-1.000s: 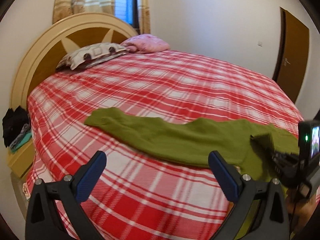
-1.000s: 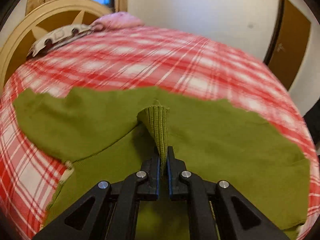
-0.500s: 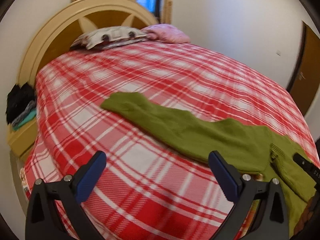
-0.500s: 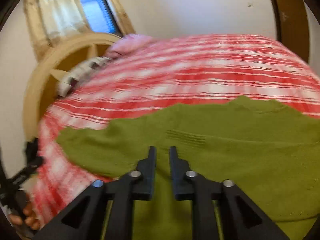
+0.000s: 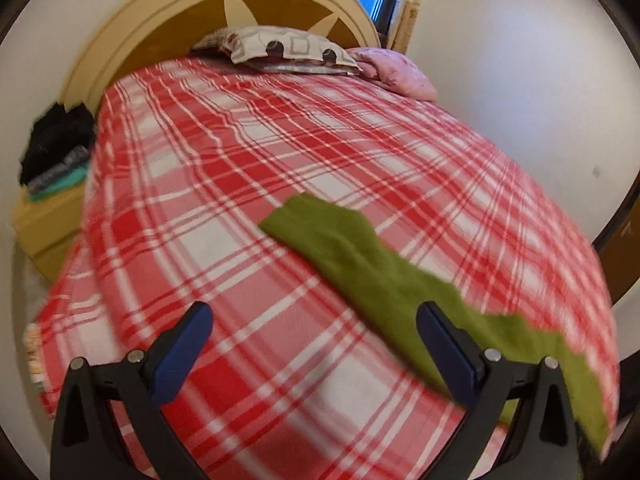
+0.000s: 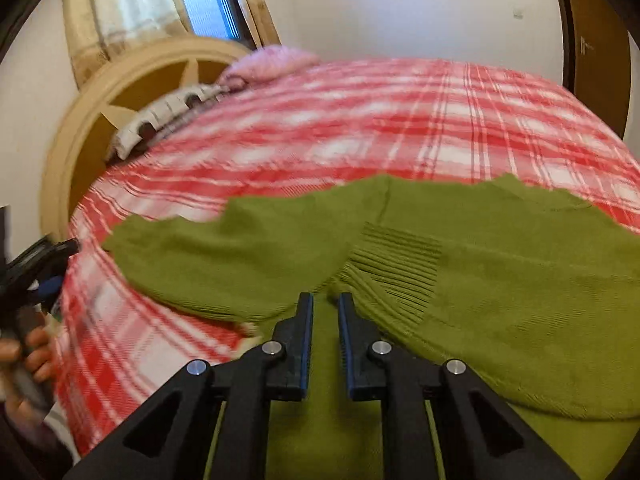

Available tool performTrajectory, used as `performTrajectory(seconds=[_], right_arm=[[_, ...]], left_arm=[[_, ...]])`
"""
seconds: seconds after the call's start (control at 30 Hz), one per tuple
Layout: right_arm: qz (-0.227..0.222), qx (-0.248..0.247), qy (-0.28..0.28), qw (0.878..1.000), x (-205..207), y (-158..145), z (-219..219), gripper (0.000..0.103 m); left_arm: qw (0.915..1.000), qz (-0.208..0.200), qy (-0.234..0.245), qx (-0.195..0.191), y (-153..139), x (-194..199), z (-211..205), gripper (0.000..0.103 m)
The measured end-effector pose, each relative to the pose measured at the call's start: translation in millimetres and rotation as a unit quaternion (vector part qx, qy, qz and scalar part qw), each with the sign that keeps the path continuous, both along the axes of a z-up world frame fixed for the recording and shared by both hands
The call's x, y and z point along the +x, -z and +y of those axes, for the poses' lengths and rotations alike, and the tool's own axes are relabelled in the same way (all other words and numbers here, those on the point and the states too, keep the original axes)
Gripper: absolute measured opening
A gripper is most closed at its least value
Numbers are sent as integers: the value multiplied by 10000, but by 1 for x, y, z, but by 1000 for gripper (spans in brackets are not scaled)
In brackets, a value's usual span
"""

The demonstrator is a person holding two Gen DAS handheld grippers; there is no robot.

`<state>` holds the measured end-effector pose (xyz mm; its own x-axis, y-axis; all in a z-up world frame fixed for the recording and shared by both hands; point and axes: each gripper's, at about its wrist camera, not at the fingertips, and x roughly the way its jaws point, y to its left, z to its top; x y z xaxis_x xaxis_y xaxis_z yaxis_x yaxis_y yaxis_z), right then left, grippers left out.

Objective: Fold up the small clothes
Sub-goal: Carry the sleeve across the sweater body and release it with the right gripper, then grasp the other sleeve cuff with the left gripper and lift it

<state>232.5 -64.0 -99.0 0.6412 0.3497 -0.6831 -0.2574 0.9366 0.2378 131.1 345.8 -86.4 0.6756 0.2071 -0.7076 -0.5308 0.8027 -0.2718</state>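
Your left claw is spread wide w/ nothing between its blue pads, hanging over the red plaid bed; its right finger sits in front of the green sweater, touching or not can't be told. Your right claw has its fingers parted by a narrow gap, empty, tips low over the sweater just beside the ribbed cuff of a sleeve folded across the body. Sweater lies flat on the near part of the bed; other sleeve stretches out twd the bed's middle. Patterned pillow & pink pillow sit at the curved headboard. Dark clothes are piled on a nightstand beside the bed. In the right wrist view your left hand holds its claw at the frame's left edge.
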Motion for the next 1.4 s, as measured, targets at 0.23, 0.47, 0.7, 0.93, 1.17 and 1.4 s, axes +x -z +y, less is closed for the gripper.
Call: performTrajectory(seconds=[0.23,0.47,0.7,0.93,1.17,1.4], right_arm=[[-73,310,-101,9994,-43,-19,-2,13],[135,440,152,9988,-53,-13,-16,13],[377,752,578,9948,-53,-6,-41,13],[229,920,1340,9864,-63,-13,-96,13],[199,1160,2238,9675,-79,-14,-169,13],[61,1184,2795,9528,-105,-16,-215,13]], left_arm=[[9969,351,178,-679,32,49,-4,73],[9947,161,13,-1011,40,62,-2,54],[9953,293,240,-886,42,79,-4,9],[9959,-345,838,70,-27,71,-62,9],[9575,-1168,2470,920,-93,45,-214,9],[9014,-1008,4061,1119,-62,18,-367,9]])
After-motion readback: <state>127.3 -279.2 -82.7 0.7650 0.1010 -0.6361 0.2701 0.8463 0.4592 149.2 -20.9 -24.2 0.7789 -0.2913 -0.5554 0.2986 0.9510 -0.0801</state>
